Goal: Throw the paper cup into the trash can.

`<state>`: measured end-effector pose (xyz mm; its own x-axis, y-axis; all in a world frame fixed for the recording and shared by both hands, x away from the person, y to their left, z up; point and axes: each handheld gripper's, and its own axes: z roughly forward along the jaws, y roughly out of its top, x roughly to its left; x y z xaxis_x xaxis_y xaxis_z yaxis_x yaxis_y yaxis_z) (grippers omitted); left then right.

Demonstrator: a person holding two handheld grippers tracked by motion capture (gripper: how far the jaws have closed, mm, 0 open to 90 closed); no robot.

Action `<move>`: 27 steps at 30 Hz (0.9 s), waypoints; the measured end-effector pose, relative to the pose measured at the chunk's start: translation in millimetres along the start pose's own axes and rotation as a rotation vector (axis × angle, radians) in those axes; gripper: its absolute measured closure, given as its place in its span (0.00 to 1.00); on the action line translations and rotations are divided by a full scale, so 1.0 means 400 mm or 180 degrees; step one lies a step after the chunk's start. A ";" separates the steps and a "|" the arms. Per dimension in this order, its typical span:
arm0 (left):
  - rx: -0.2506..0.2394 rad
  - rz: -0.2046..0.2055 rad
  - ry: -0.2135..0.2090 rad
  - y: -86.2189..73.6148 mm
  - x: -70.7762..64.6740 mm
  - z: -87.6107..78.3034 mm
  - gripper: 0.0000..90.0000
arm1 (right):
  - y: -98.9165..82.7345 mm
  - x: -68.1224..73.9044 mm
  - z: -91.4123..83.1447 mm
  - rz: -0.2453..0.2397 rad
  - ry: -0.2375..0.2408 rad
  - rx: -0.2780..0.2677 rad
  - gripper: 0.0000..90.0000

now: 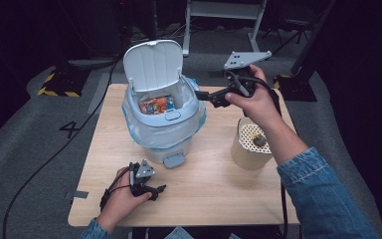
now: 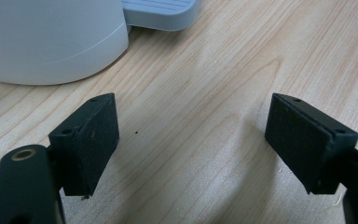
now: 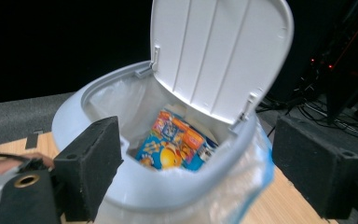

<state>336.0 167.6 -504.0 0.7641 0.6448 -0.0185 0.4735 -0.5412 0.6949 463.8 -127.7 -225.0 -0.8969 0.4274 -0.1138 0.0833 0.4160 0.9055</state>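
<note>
A white pedal bin [image 1: 171, 130] stands on the wooden table [image 1: 214, 191] with its lid [image 1: 153, 64] raised and a clear bag lining it. A colourful snack packet [image 1: 155, 105] lies inside. My right gripper [image 1: 205, 96] hovers just right of the bin's rim, pointing at it, open and holding nothing. In the right gripper view the packet [image 3: 175, 147] lies down in the bin under the lid [image 3: 219, 51], beyond my right gripper [image 3: 196, 149]. My left gripper [image 1: 156, 191] rests low on the table in front of the bin, open and empty. The left gripper [image 2: 191, 140] frames bare wood.
A beige cylinder [image 1: 248, 152] with a perforated white top carrying a small dark object [image 1: 259, 141] stands right of the bin, under my right forearm. The bin's pedal [image 1: 174, 160] faces the front edge; the pedal [image 2: 161, 11] and bin base [image 2: 51, 42] lie just beyond the left jaws.
</note>
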 end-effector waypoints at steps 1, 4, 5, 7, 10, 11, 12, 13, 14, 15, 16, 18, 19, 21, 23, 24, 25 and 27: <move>-0.0001 -0.0004 0.0001 0.000 0.000 0.000 0.20 | -0.003 -0.002 -0.015 -0.0001 -0.0011 0.0000 0.18; -0.0003 -0.0010 0.0004 -0.001 0.000 -0.001 0.20 | -0.011 -0.005 -0.045 0.0016 -0.0053 -0.0005 0.18; -0.0002 -0.0003 0.0004 -0.002 0.001 -0.003 0.20 | -0.014 -0.007 -0.055 0.0020 -0.0064 0.0002 0.18; -0.0007 -0.0010 0.0002 -0.004 0.002 -0.005 0.23 | -0.032 -0.013 -0.100 0.0041 -0.0177 0.0043 0.18; 0.0039 -0.0060 -0.0004 -0.005 0.004 -0.014 0.26 | -0.048 -0.017 -0.128 0.0031 -0.0239 0.0079 0.19; 0.0080 -0.0094 0.0002 -0.006 0.006 -0.022 0.27 | -0.060 -0.019 -0.143 0.0043 -0.0274 0.0102 0.19; 0.0089 -0.0121 0.0004 -0.008 0.005 -0.024 0.27 | -0.065 -0.020 -0.150 0.0048 -0.0286 0.0118 0.19; 0.0102 -0.0130 0.0011 -0.010 0.005 -0.026 0.27 | -0.073 -0.021 -0.160 0.0051 -0.0306 0.0132 0.19; 0.0095 -0.0128 0.0025 -0.011 0.007 -0.028 0.27 | -0.078 -0.022 -0.166 0.0050 -0.0315 0.0137 0.20; 0.0101 -0.0132 0.0033 -0.012 0.008 -0.029 0.27 | -0.088 -0.024 -0.177 0.0064 -0.0342 0.0152 0.20; 0.0109 -0.0146 0.0044 -0.014 0.009 -0.032 0.27 | -0.093 -0.025 -0.184 0.0077 -0.0360 0.0166 0.20; 0.0109 -0.0149 0.0060 -0.016 0.011 -0.035 0.27 | -0.112 -0.028 -0.204 0.0126 -0.0431 0.0201 0.21; 0.0098 -0.0161 0.0065 -0.017 0.011 -0.036 0.27 | -0.118 -0.028 -0.210 0.0142 -0.0452 0.0221 0.21; 0.0083 -0.0156 0.0086 -0.020 0.015 -0.038 0.27 | -0.132 -0.029 -0.226 0.0164 -0.0491 0.0259 0.21; 0.0086 -0.0170 0.0083 -0.021 0.016 -0.039 0.27 | -0.139 -0.029 -0.234 0.0195 -0.0503 0.0256 0.22; 0.0086 -0.0184 0.0095 -0.024 0.018 -0.041 0.28 | -0.154 -0.026 -0.250 0.0240 -0.0515 0.0275 0.23; 0.0079 -0.0190 0.0096 -0.025 0.020 -0.042 0.28 | -0.162 -0.025 -0.258 0.0251 -0.0513 0.0279 0.23; 0.0082 -0.0182 0.0086 -0.027 0.022 -0.043 0.28 | -0.180 -0.022 -0.274 0.0281 -0.0502 0.0285 0.23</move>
<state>330.0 188.3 -499.4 0.7236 0.6892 -0.0380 0.5274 -0.5166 0.6745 418.0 -249.2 -244.3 -0.8059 0.5827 -0.1047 0.2031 0.4381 0.8757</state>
